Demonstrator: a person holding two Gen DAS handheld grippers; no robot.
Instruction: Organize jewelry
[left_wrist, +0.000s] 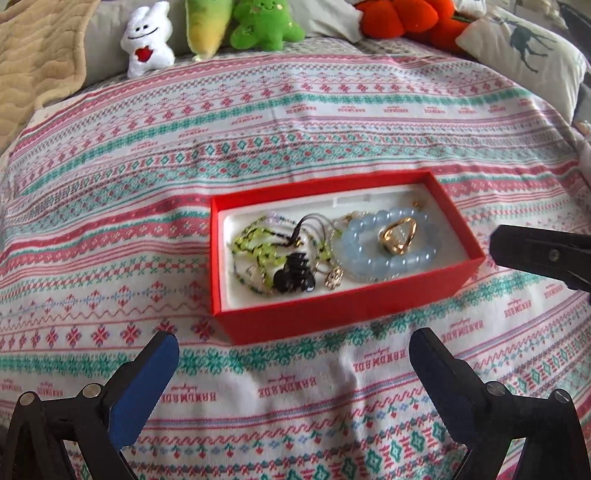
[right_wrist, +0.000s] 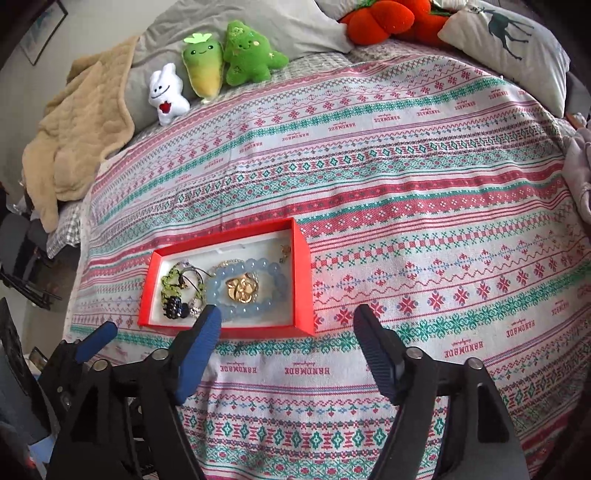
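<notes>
We are observing red jewelry box (left_wrist: 332, 310) lying on bed (left_wrist: 295, 122), just ahead of left tongs (left_wrist: 293, 349); right tongs (right_wrist: 288, 321) hovering beside; both spread wide, gripping nothing.

Patterned bedspread (right_wrist: 406, 192) under and ahead of the jaws, far ahead a white bunny plush (right_wrist: 167, 94), carrot plush (right_wrist: 203, 66), green star plush (right_wrist: 249, 55), orange plush (right_wrist: 384, 18), deer pillow (right_wrist: 509, 40) far right, tan blanket (right_wrist: 81, 140) far left.

A box (left_wrist: 343, 314) sits on the bed (left_wrist: 295, 122); inside it, a ring (left_wrist: 399, 236) lies within the bracelet (left_wrist: 369, 262), necklaces (left_wrist: 266, 251) to their left, plush toys (left_wrist: 147, 40) behind.
</notes>
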